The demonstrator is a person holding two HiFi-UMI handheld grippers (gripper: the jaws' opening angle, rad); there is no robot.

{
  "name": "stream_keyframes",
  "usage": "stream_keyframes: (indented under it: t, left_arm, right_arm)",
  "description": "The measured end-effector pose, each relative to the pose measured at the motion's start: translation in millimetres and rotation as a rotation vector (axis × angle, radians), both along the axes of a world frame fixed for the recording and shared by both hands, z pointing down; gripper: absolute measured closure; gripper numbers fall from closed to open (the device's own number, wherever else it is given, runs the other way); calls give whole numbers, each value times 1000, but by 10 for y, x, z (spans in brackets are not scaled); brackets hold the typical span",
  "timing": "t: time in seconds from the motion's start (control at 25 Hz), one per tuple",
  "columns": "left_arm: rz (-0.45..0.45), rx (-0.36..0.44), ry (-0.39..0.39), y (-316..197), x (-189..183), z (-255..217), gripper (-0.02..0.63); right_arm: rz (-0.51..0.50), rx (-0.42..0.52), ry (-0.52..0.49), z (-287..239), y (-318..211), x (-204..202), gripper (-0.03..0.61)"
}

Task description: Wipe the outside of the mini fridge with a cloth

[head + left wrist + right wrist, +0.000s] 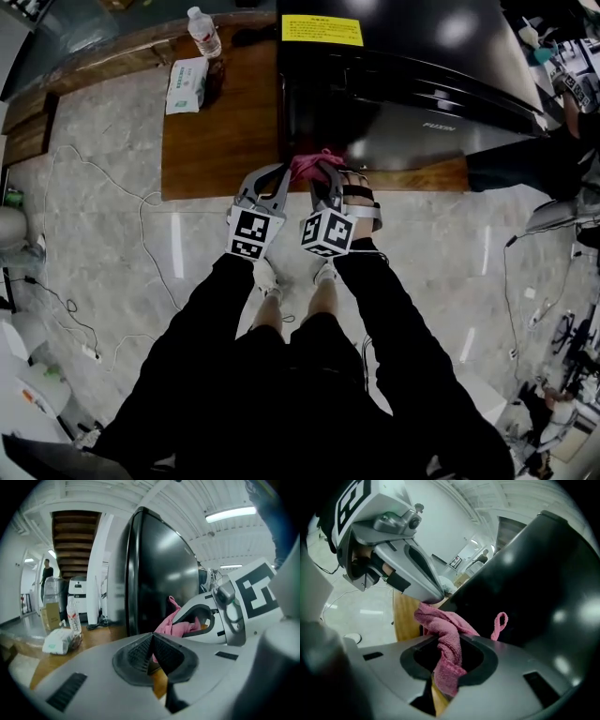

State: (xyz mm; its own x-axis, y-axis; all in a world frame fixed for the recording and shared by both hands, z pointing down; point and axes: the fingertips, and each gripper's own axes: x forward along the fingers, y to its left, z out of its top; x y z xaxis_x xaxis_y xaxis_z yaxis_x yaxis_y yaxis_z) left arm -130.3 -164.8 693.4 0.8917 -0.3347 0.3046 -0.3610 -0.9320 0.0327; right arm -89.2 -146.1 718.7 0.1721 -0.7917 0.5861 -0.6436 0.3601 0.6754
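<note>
The black mini fridge (403, 84) stands on a low wooden platform (216, 131), its glossy side toward me. A pink cloth (314, 164) hangs at the fridge's lower front corner, stretched between the two grippers. My right gripper (328, 171) is shut on the cloth (440, 620), which bunches through its jaws, and a loop dangles against the fridge (543, 583). My left gripper (284, 172) is shut too. A sliver of the cloth (176, 626) runs down between its pads (140, 651). In the right gripper view, the left gripper's tip (431, 597) meets the cloth's far end.
A water bottle (203, 31) and a tissue pack (187, 84) sit on the platform left of the fridge. Cables (141, 202) trail across the tiled floor at left. My feet (267, 277) stand just short of the platform edge. A yellow label (322, 30) is on the fridge.
</note>
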Motion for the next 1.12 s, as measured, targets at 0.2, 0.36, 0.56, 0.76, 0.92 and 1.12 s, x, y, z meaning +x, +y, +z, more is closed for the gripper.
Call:
stream_keyframes:
  t: [0.2,0.36,0.56,0.76,0.92,1.12]
  left_arm:
    - [-26,-123,-12,-27,-38,390,607]
    - [-31,-119,-11,42,-136,344,607]
    - [-42,-112,-22,31,-305,320,607]
    - [-27,-66,-49,58,-399,80,607]
    - [20,-38,9,256,-345,-460,607]
    - [105,-19,115,672,-193,-1237,607]
  right_arm:
    - [1,-100,-21,593,13,27,488]
    - [14,-207,-64,1024,66,35,488]
    - [23,-249,-104,1198,84,30,486]
    - [11,-172,-92,666,243,-88,484]
    - [40,-87,-64,-82,572,-137,482]
    - [92,33,46,-1053,995,4,480]
